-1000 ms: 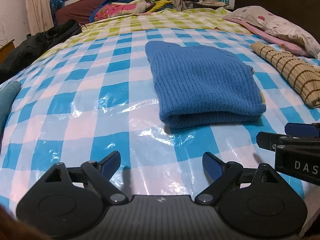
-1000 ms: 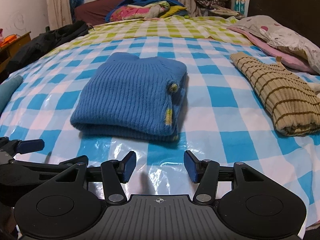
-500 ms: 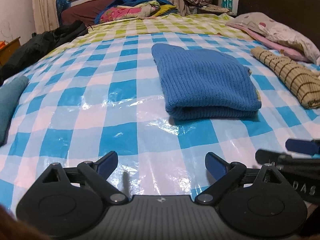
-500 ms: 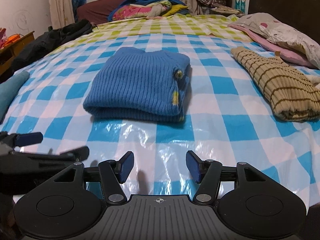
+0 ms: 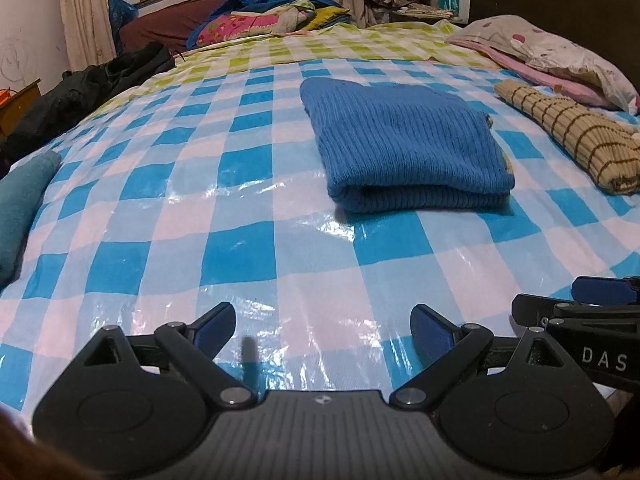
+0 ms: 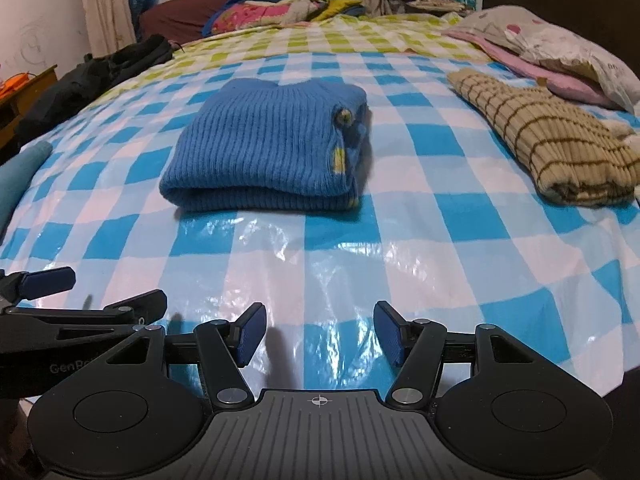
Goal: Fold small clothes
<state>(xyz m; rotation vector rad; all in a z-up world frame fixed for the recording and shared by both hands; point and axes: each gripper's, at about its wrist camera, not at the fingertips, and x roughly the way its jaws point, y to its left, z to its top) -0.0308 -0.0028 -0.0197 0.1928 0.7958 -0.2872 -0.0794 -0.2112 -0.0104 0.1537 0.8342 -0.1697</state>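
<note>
The folded blue sweater lies mid-frame, well ahead of both wide, empty claws, left gripper and right gripper, its folded edge facing them, slightly left of the right one.

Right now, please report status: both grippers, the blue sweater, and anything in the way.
Left gripper open, empty. Right gripper open, empty. Blue sweater folded, flat on checked sheet, untouched. Striped sweater folded to its right, apart; path clear.

On the bed lie one folded blue sweater, one striped beige sweater and two pillows.
</note>
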